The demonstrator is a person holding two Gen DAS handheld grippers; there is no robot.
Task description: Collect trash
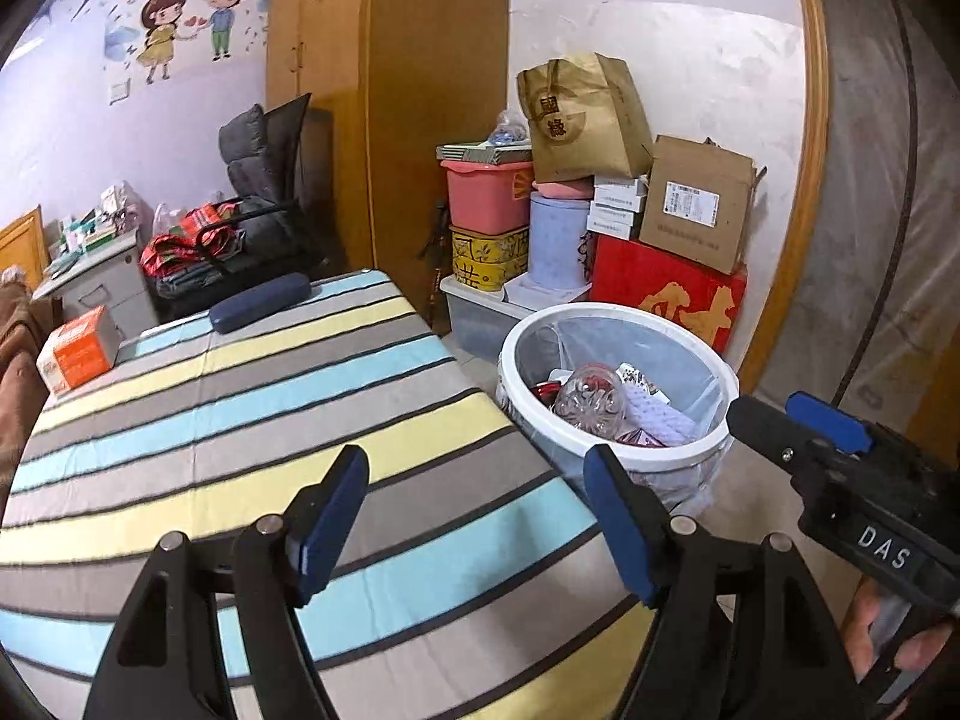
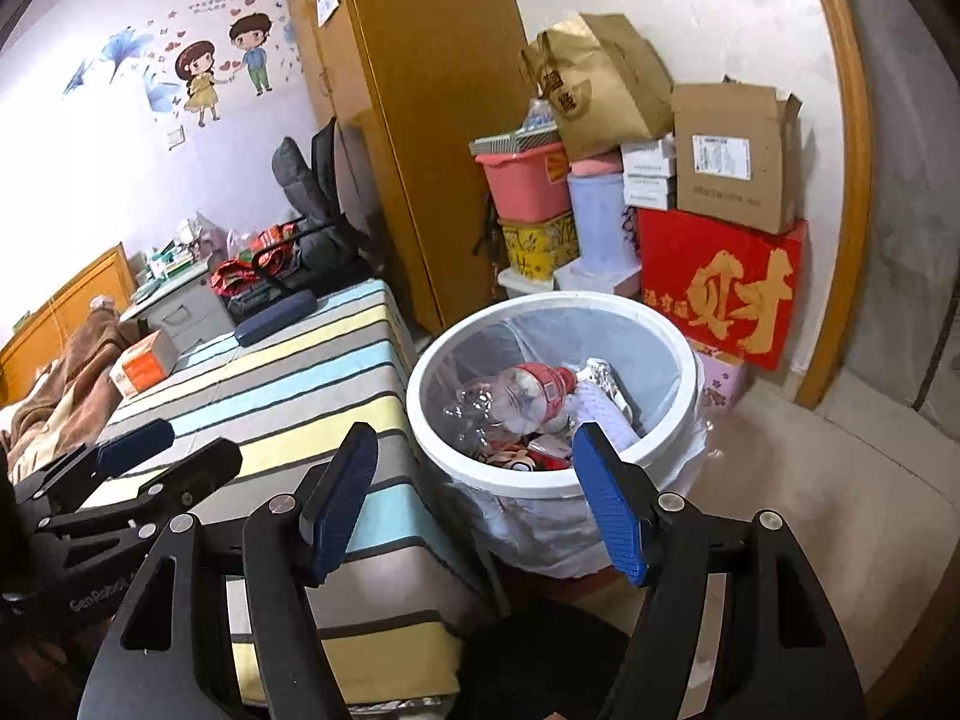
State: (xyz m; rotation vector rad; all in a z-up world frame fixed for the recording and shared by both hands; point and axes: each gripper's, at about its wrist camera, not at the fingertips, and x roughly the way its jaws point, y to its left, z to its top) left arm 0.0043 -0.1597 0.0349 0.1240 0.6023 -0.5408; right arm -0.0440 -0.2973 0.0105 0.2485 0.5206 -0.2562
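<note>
A white trash bin (image 1: 618, 456) with a clear liner stands on the floor beside the striped table (image 1: 240, 408). It holds a crushed clear plastic bottle (image 1: 585, 399) with a red label (image 2: 540, 387), wrappers and paper. My left gripper (image 1: 480, 516) is open and empty above the table's near right corner. My right gripper (image 2: 474, 498) is open and empty, just in front of the bin's rim (image 2: 510, 480). In the left wrist view, the right gripper (image 1: 798, 426) sits to the right of the bin. The left gripper (image 2: 162, 462) shows at the left of the right wrist view.
A dark blue case (image 1: 261, 303) and an orange box (image 1: 78, 351) lie at the table's far end. Stacked boxes, tubs and a paper bag (image 1: 588, 120) stand against the wall behind the bin. A wooden wardrobe (image 1: 432, 90), a chair and a bed lie beyond.
</note>
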